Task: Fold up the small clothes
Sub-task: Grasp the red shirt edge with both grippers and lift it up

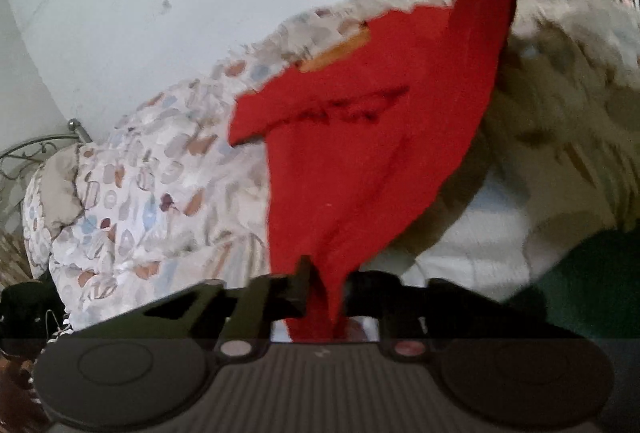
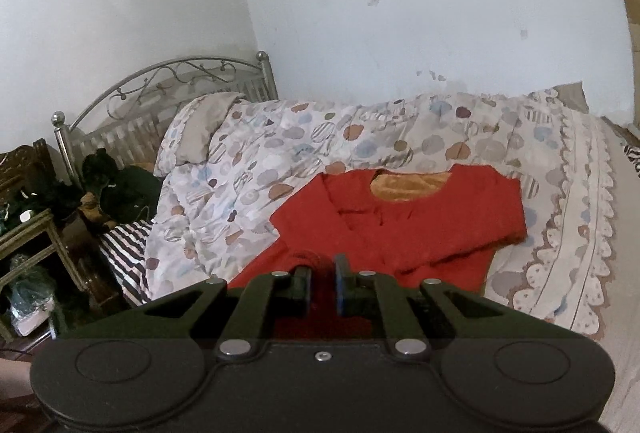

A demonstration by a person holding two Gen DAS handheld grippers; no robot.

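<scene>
A red long-sleeved top (image 2: 404,229) with an orange lining at the neck lies spread on the patterned bedspread (image 2: 280,153). My right gripper (image 2: 322,273) is at its near hem, shut on a bunch of the red cloth. In the left wrist view the red top (image 1: 360,153) fills the middle, blurred, and one strip of it runs up to the top edge. My left gripper (image 1: 326,285) is shut on a narrow fold of the red cloth, which hangs down between its fingers.
The bed has a metal headboard (image 2: 160,81) and a pillow (image 2: 200,137) at the left. A striped cloth (image 2: 124,245) and dark clothes lie by a carved side table (image 2: 24,233). A white wall stands behind the bed. The scalloped bedspread edge (image 2: 560,253) runs along the right.
</scene>
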